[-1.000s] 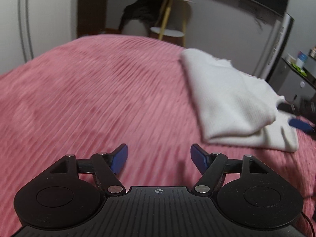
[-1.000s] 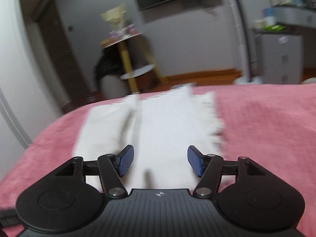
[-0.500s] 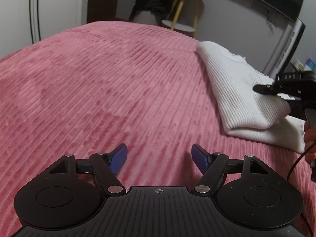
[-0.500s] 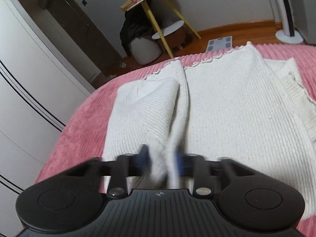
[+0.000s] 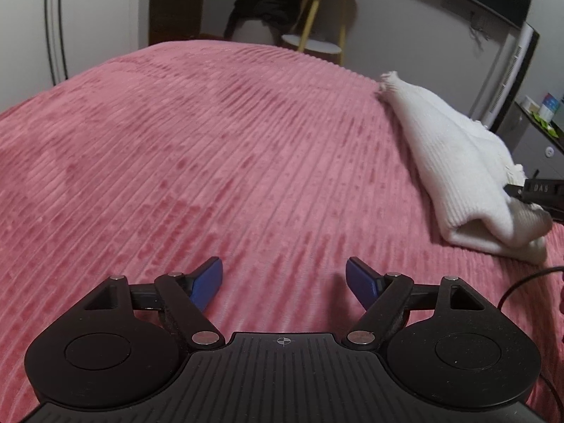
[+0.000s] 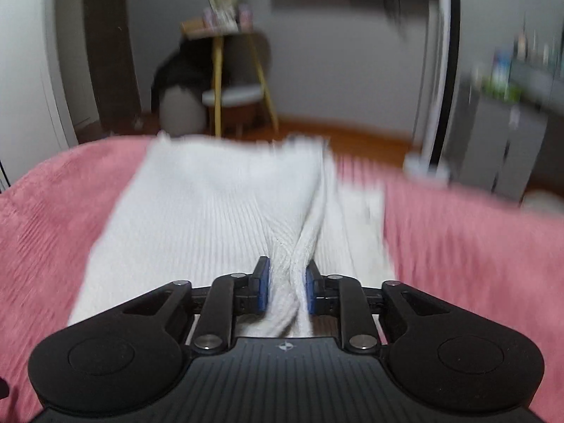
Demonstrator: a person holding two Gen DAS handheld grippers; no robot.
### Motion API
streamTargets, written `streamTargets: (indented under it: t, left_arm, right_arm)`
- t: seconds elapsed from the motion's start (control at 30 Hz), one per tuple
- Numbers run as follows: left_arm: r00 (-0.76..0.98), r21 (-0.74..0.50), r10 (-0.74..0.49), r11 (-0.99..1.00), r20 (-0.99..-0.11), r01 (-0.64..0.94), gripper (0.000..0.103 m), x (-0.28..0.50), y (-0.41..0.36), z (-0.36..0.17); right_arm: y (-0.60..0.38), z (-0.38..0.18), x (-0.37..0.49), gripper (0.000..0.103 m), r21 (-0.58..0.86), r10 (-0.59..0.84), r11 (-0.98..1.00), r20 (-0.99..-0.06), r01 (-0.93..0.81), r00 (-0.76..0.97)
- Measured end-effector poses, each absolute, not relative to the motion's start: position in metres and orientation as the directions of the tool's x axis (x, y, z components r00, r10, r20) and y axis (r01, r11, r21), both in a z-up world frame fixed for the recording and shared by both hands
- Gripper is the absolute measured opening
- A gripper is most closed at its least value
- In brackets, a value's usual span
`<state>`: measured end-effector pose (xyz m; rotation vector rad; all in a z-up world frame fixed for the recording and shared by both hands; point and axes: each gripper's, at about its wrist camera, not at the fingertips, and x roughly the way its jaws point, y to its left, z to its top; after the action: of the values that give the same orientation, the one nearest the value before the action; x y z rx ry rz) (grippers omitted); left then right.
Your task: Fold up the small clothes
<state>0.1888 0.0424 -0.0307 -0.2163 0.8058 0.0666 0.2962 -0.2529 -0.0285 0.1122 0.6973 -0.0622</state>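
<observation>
The room is dim, with soft, even light and no bright glare. The left wrist view is mostly sharp, and small soft shadows sit on the pink blanket at the bottom middle. The right wrist view is smeared, most at the right and top. Both pictures bend at the edges, with dark corners.

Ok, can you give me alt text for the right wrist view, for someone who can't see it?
The right hand-held gripper is shut on a bunched fold of a white ribbed knit garment that lies on a pink ribbed bedspread. Beyond the bed, blurred, stand a yellow-legged side table, a wooden floor and a pale wall.
</observation>
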Motion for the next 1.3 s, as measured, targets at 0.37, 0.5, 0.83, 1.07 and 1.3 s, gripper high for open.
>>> streamTargets:
  t: [0.37,0.5,0.83,1.07,1.3]
  left_arm:
    - [0.698,-0.145,-0.075,0.989,-0.712,-0.042,0.085,0.227,-0.01,-0.022]
    - [0.703,-0.161,-0.099,0.987,-0.704,-0.022,0.085,0.245,-0.027,-0.015]
    - [0.647,-0.123,-0.095,0.992,-0.756,0.002,0.084,0.274,-0.047,-0.03]
    - [0.692,-0.174,-0.133,0.985,-0.71,0.011,0.084,0.271,-0.036,-0.006]
    - [0.657,-0.244,-0.232,0.967,-0.717,0.076,0.085,0.289,-0.052,-0.004]
  right_arm:
    - [-0.288,-0.029,0.292,0.018,0.368,0.204,0.928,-0.624,0.054,0.755]
    - [-0.271,-0.009,0.282,0.015,0.127,0.046,0.991,-0.555,0.03,0.83]
    - [-0.276,-0.043,0.272,0.021,-0.094,-0.105,0.994,-0.553,0.063,0.826]
    - [-0.298,-0.016,0.259,0.045,0.04,-0.051,0.995,-0.571,0.09,0.82]
    - [-0.333,-0.029,0.246,0.052,0.303,0.091,0.945,-0.607,0.124,0.789]
